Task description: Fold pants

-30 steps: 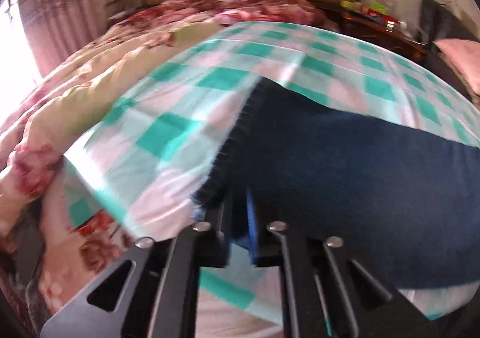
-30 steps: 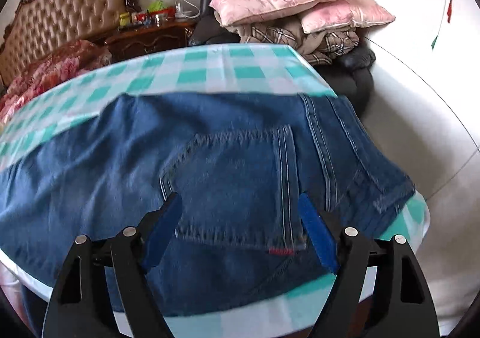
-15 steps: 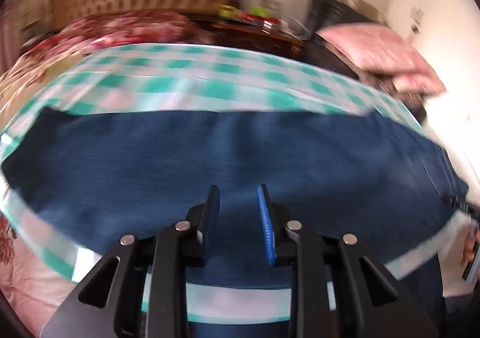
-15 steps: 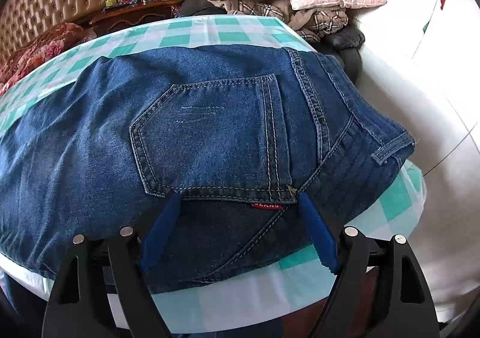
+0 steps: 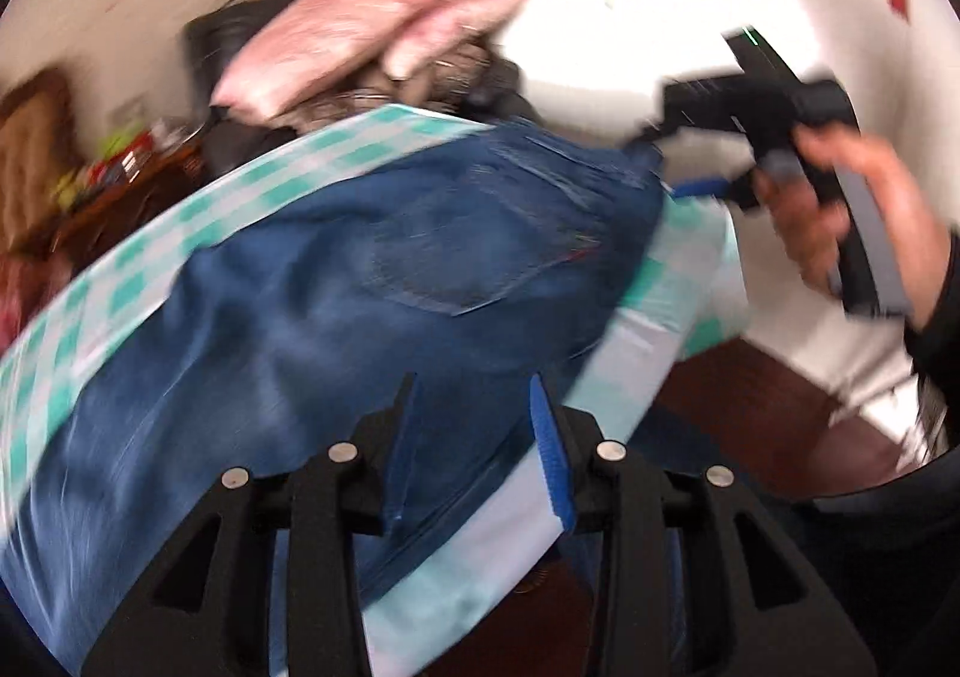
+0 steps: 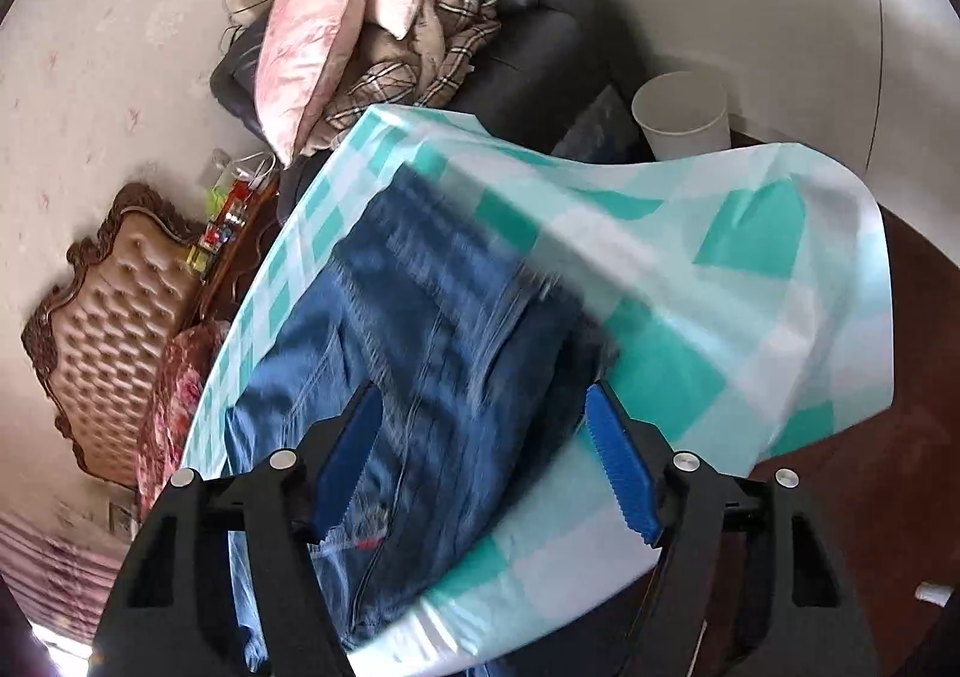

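Observation:
Blue jeans [image 5: 336, 281] lie flat on a table covered with a green and white checked cloth [image 5: 120, 281], back pocket up. My left gripper [image 5: 474, 437] is open and empty, just above the jeans' near edge by the seat. In the left wrist view my right gripper [image 5: 678, 161] is held in a hand at the waistband end, jaws apart. In the right wrist view the right gripper [image 6: 486, 467] is open over the jeans [image 6: 420, 353] at the waistband, holding nothing. Both views are motion-blurred.
Pink pillows [image 6: 336, 11] and plaid blankets are piled on a dark armchair [image 6: 540, 53] behind the table. A white bin [image 6: 684, 113] stands on the floor beyond the table corner. A tufted headboard [image 6: 114, 353] and cluttered nightstand are at the left.
My left gripper let go of the leg hem, opened, and swung right along the jeans to the seat end. My right gripper stayed open and moved round to the waistband.

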Demonstrator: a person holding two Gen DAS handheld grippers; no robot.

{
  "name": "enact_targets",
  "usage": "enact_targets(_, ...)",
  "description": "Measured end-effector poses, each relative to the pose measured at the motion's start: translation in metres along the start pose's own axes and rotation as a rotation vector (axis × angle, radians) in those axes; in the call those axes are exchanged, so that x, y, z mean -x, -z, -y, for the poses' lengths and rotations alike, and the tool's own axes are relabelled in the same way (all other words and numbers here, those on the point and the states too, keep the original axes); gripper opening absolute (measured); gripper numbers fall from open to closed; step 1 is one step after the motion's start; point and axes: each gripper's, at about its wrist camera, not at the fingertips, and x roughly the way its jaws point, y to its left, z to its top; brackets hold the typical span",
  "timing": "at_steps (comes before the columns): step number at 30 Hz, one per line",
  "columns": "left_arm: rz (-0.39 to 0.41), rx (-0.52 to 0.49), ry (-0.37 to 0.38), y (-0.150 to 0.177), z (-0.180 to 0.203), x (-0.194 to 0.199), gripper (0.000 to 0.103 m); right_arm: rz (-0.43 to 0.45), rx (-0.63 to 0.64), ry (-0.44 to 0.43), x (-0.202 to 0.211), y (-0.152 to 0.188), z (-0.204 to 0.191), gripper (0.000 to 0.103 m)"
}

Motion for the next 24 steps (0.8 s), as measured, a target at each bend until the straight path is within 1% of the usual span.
enact_targets(1,-0.007,-0.037,-0.006,-0.004,0.010,-0.009,0.037,-0.005,0.002,-0.008,-0.002,-0.004,0.001,0.067)
enact_targets(2,-0.018,-0.067,-0.019,-0.006,0.017,-0.019,0.037,-0.010,0.006,-0.005,-0.004,-0.009,0.001,0.061)
enact_targets(3,-0.042,-0.096,-0.041,-0.008,0.021,-0.031,0.036,-0.015,0.009,0.002,-0.006,-0.011,0.001,0.058)
enact_targets(4,-0.060,-0.115,-0.046,-0.008,0.025,-0.041,0.026,-0.021,0.022,0.013,-0.009,-0.013,-0.001,0.049)
enact_targets(5,-0.072,-0.130,-0.046,-0.007,0.029,-0.046,0.020,-0.021,0.038,0.034,-0.011,-0.016,-0.003,0.029)
enact_targets(6,-0.074,-0.149,-0.051,-0.008,0.031,-0.049,0.014,-0.020,0.047,0.050,-0.012,-0.018,-0.003,0.022)
enact_targets(7,-0.069,-0.158,-0.056,-0.010,0.033,-0.051,0.008,-0.029,0.041,0.040,-0.012,-0.020,-0.002,0.016)
enact_targets(8,-0.067,-0.156,-0.057,-0.009,0.031,-0.051,0.008,-0.036,0.037,0.029,-0.010,-0.021,-0.001,0.014)
enact_targets(10,-0.055,-0.151,-0.053,-0.008,0.023,-0.041,0.006,-0.038,0.042,0.012,0.001,-0.021,-0.002,0.012)
enact_targets(12,-0.024,-0.134,-0.050,-0.013,0.017,-0.029,0.005,-0.034,0.057,-0.006,0.012,-0.018,-0.008,0.009)
enact_targets(15,-0.005,-0.093,-0.033,-0.015,0.005,-0.012,0.005,-0.045,0.064,-0.029,0.023,-0.015,-0.013,0.009)
enact_targets(16,-0.009,-0.084,-0.027,-0.015,0.002,-0.011,0.005,-0.058,0.067,-0.023,0.020,-0.014,-0.013,0.009)
enact_targets(20,-0.045,-0.128,-0.034,-0.010,0.010,-0.018,0.005,-0.129,0.045,0.036,-0.003,-0.009,0.001,0.011)
enact_targets(22,-0.064,-0.139,-0.032,-0.007,0.013,-0.025,0.005,-0.130,0.028,0.034,-0.010,-0.007,0.010,0.011)
enact_targets(24,-0.072,-0.132,-0.029,-0.002,0.014,-0.029,0.006,-0.107,0.036,0.029,-0.007,-0.010,0.010,0.011)
